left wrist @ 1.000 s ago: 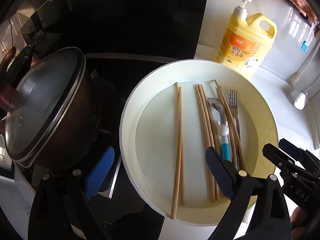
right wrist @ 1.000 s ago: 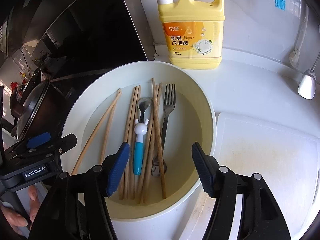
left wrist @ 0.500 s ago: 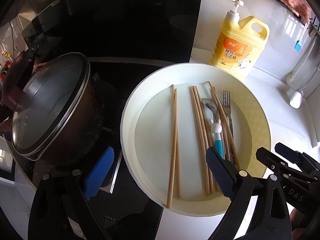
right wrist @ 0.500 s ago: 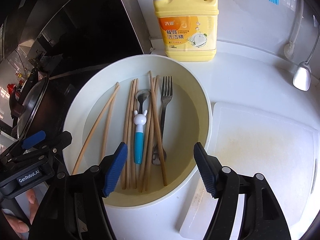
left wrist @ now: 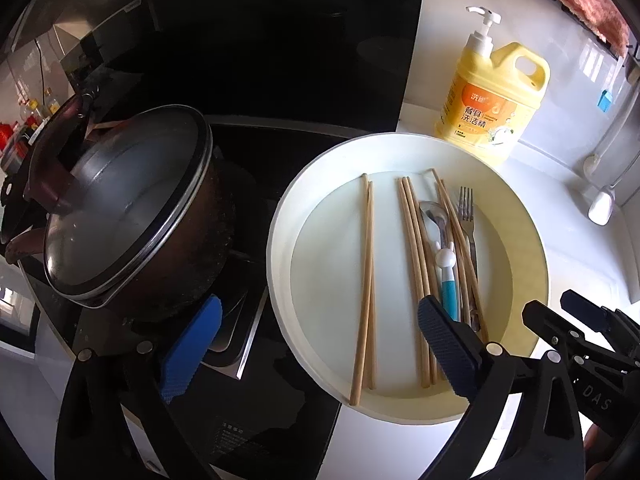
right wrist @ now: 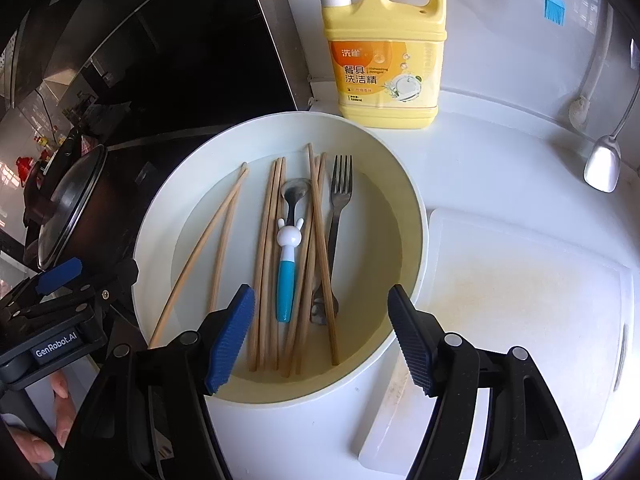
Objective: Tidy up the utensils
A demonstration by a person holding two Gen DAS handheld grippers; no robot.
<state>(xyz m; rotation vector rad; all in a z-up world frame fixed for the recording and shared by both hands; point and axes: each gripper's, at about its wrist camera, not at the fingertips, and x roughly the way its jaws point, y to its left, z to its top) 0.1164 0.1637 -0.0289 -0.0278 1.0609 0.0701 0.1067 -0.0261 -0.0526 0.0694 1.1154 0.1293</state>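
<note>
Both grippers hover at the near rim of the basin, holding nothing: right gripper (right wrist: 320,336) has its blue-padded jaws spread wide over the near ends of the utensils, left gripper (left wrist: 308,344) equally wide, one pad over the black stove side, the other over the basin. All utensils lie loose in the round white plastic basin (right wrist: 400,184) on the white desk (right wrist: 500,152), roughly parallel but mixed: two wooden chopsticks (right wrist: 224,236) lie apart on the left, the larger bundle of wooden chopsticks (right wrist: 268,264) in the middle, one crossing over the rest. The small steel spoon with blue handle and white rabbit figure (right wrist: 287,264) and the steel fork (right wrist: 340,208) sit among them. Judgement: sorting by type looks unfinished, since chopsticks, spoon and fork overlap; no holder or destination is visible, so I can't say how much is left. White cutting board (right wrist: 520,300) to the right is bare. Behind: yellow dish-soap jug with pump (right wrist: 384,52); left, dark lidded pot (left wrist: 128,216).
</note>
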